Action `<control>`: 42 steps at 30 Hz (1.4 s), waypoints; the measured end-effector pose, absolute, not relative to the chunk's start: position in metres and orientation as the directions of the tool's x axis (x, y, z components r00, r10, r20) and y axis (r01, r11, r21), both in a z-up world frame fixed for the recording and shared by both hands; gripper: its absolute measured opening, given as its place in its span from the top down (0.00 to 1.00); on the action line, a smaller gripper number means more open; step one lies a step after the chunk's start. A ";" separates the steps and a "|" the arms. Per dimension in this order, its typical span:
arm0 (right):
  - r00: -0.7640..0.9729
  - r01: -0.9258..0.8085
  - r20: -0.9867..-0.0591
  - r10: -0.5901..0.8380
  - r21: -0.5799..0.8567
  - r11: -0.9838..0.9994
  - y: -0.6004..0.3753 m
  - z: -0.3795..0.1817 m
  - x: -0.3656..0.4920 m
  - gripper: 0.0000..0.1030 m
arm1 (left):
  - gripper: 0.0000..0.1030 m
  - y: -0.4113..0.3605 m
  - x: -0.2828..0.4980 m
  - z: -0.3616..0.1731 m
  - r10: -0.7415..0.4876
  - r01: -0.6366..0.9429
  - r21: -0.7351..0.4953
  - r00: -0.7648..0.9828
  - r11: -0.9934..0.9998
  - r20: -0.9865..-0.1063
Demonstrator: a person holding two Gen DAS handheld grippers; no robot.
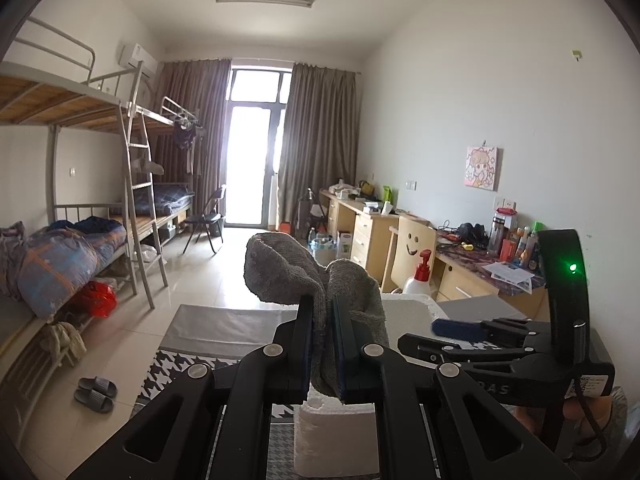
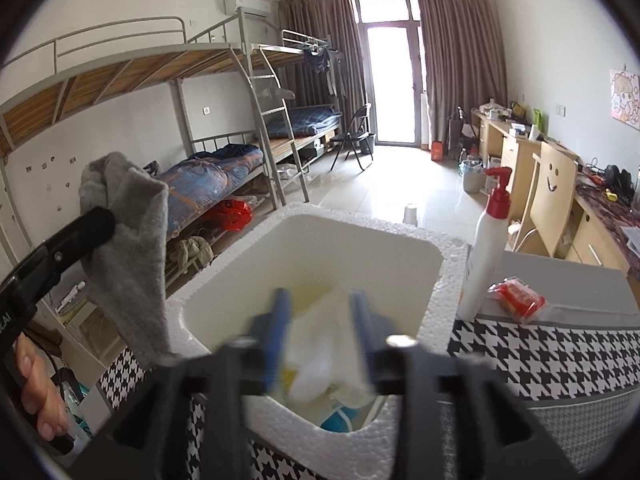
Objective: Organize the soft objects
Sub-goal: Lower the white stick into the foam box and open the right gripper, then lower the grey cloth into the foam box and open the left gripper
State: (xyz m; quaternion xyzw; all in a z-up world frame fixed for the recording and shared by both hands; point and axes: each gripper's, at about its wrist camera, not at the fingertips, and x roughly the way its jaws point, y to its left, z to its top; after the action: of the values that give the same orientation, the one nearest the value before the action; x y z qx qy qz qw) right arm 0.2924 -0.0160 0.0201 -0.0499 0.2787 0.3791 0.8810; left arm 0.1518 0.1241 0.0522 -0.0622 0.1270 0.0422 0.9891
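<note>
One grey sock point(image 1: 316, 280), one white cloth point(image 2: 320, 344), one foam box point(image 2: 440, 248), one pump bottle point(image 2: 484, 248), one red packet point(image 2: 518, 294). Left gripper point(image 1: 323, 344) clamped tight on the sock, held beside the box; right gripper point(image 2: 320, 320) part-open above the box, blurred, cloth between its fingers, contact unclear; no legible writing.

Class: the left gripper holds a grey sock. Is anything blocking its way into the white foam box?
Partly. The right gripper hangs over the foam box with a white cloth between its open fingers. The grey sock waits left of the box.
</note>
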 end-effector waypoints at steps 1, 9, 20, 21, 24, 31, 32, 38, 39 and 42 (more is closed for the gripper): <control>0.562 -0.694 -0.520 0.643 0.128 0.709 -0.018 0.021 0.292 0.36 | 0.90 0.124 0.152 0.052 0.065 -0.097 -0.115 0.964 0.989 -0.257; 0.589 -0.688 -0.489 0.644 0.115 0.717 -0.030 0.028 0.283 0.28 | 0.90 0.125 0.159 0.053 0.048 -0.081 -0.116 0.962 0.990 -0.268; 0.632 -0.651 -0.462 0.623 0.120 0.749 -0.056 0.032 0.283 0.28 | 0.90 0.110 0.182 0.054 0.004 -0.037 -0.103 0.955 0.994 -0.298; 0.634 -0.647 -0.461 0.621 0.122 0.752 -0.059 0.032 0.284 0.27 | 0.90 0.109 0.184 0.054 -0.003 -0.031 -0.107 0.953 0.994 -0.302; 0.639 -0.638 -0.457 0.619 0.133 0.758 -0.068 0.032 0.285 0.27 | 0.90 0.107 0.191 0.053 -0.018 -0.019 -0.111 0.949 0.994 -0.316; 0.651 -0.622 -0.450 0.611 0.146 0.769 -0.078 0.030 0.285 0.27 | 0.90 0.103 0.208 0.050 -0.011 -0.031 -0.113 0.937 0.993 -0.350; 0.652 -0.620 -0.450 0.610 0.147 0.771 -0.080 0.030 0.285 0.27 | 0.90 0.103 0.210 0.050 -0.007 -0.036 -0.113 0.934 0.993 -0.357; 0.656 -0.610 -0.451 0.605 0.156 0.777 -0.090 0.027 0.286 0.27 | 0.90 0.094 0.220 0.048 0.000 -0.040 -0.101 0.928 0.994 -0.373; 0.657 -0.607 -0.452 0.603 0.157 0.779 -0.091 0.027 0.287 0.27 | 0.90 0.094 0.221 0.048 0.001 -0.043 -0.105 0.926 0.994 -0.377; 0.659 -0.604 -0.447 0.604 0.163 0.780 -0.095 0.027 0.286 0.27 | 0.87 0.094 0.227 0.043 0.010 -0.056 -0.104 0.917 0.993 -0.398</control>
State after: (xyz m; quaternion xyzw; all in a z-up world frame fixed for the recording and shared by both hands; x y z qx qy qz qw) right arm 0.2864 -0.0947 0.0269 0.0003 0.2456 0.3316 0.9109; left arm 0.2273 0.0936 0.0433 -0.0564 0.2025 0.0169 0.9775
